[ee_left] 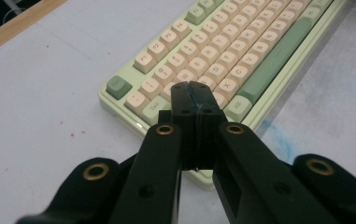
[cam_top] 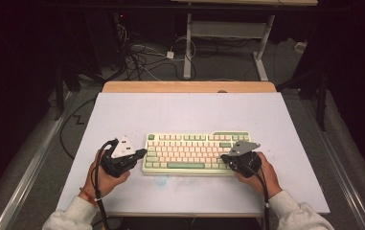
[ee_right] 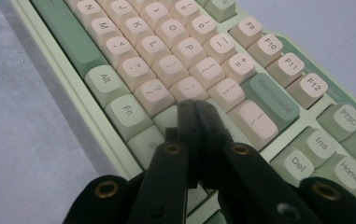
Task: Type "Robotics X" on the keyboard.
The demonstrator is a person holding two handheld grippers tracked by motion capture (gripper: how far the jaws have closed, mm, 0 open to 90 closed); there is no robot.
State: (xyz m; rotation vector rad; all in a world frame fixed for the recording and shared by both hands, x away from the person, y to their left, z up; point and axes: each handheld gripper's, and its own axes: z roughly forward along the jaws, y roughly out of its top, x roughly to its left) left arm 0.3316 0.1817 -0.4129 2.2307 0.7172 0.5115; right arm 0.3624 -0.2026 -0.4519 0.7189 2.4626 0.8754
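Closed right gripper [ee_right: 195, 108] jaws hide the keyboard [ee_right: 166, 70] keys beneath them.

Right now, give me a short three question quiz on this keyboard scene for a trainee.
1. True or false: the left gripper has its jaws shut with nothing between them.
2. Which end of the keyboard is the right gripper over? A) the person's left end B) the person's right end C) it is off the keyboard
3. Fill in: the long bar key along the keyboard's near edge is coloured ____.

Key: 1 true. 2 B; the right gripper view shows its shut jaws over the keys near Fn and Backspace. 3 green.
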